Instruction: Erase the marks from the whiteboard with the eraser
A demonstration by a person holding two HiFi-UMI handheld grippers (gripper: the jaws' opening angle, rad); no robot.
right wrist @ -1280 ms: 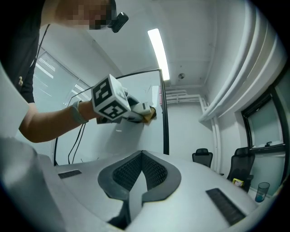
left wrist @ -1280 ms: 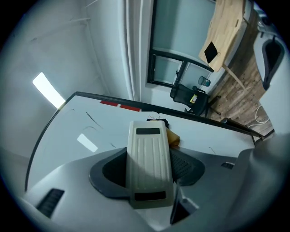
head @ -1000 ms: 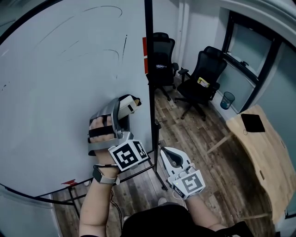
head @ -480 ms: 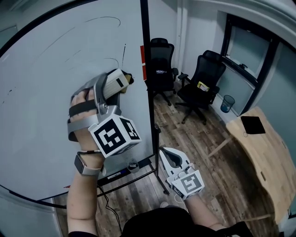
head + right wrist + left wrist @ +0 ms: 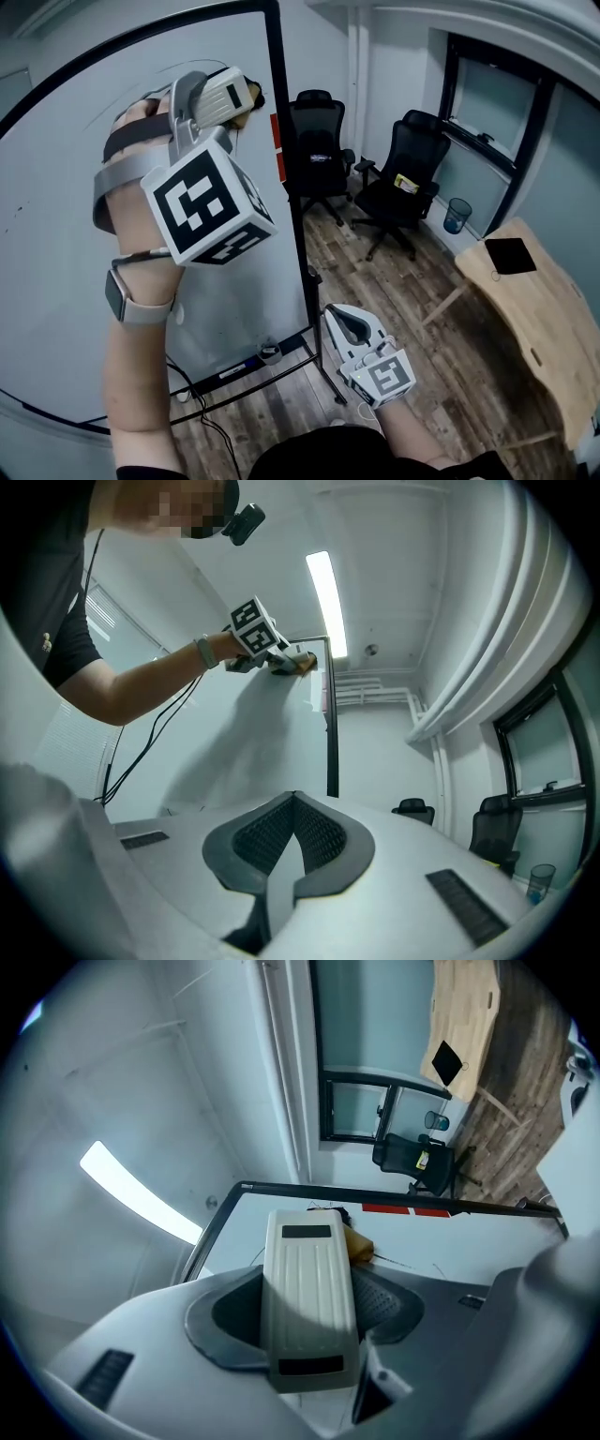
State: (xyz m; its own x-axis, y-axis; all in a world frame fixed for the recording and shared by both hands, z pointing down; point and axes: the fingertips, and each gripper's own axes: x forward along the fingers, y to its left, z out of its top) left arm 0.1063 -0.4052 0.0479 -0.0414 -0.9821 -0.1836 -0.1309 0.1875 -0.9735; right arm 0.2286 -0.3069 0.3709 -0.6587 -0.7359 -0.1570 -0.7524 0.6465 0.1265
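High on the whiteboard [image 5: 56, 169], left tool [image 5: 323, 1269] pinches the half-hidden eraser [image 5: 225, 92]; right tool [image 5: 295, 806] pressed together.

Cream eraser [image 5: 223, 94], white whiteboard [image 5: 56, 234]
The eraser has dark labels, the whiteboard a black frame; the chairs [image 5: 403, 164] are black, the floor [image 5: 375, 291] brown wood

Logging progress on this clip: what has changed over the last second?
The left gripper, shut on the eraser, rose up the whiteboard along its right edge to near the top corner. The right gripper stayed low, shut and empty.
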